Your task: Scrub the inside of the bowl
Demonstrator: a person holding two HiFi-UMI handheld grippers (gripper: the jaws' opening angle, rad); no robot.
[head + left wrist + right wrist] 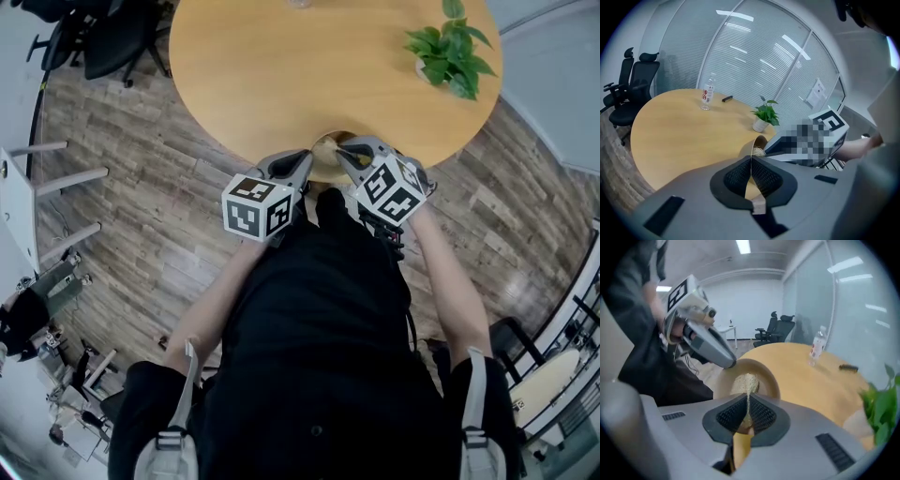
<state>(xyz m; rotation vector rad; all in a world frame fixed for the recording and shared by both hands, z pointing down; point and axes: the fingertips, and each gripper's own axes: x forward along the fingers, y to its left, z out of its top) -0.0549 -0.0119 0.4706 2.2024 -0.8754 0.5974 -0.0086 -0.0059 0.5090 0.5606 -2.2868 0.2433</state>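
Bowl [765, 377] rim in left gripper [751, 161] jaws, scrubber [746, 382] in right gripper [747, 401] jaws.

The left gripper [751, 161] and the right gripper [747, 404] have smooth, matt grey plastic shells and black pads with a fine ribbed texture. The left gripper's pads pinch the thin rim of a round tan bowl [769, 379], which is matt, smooth and wood-like. Between the right gripper's pads sits a pale straw-coloured scrubber [746, 380], coarse and fibrous. Ahead of both grippers spreads a round light-wood table [281, 66] with a smooth satin finish. Beyond the left gripper stands a clear, glossy plastic bottle [708, 93].
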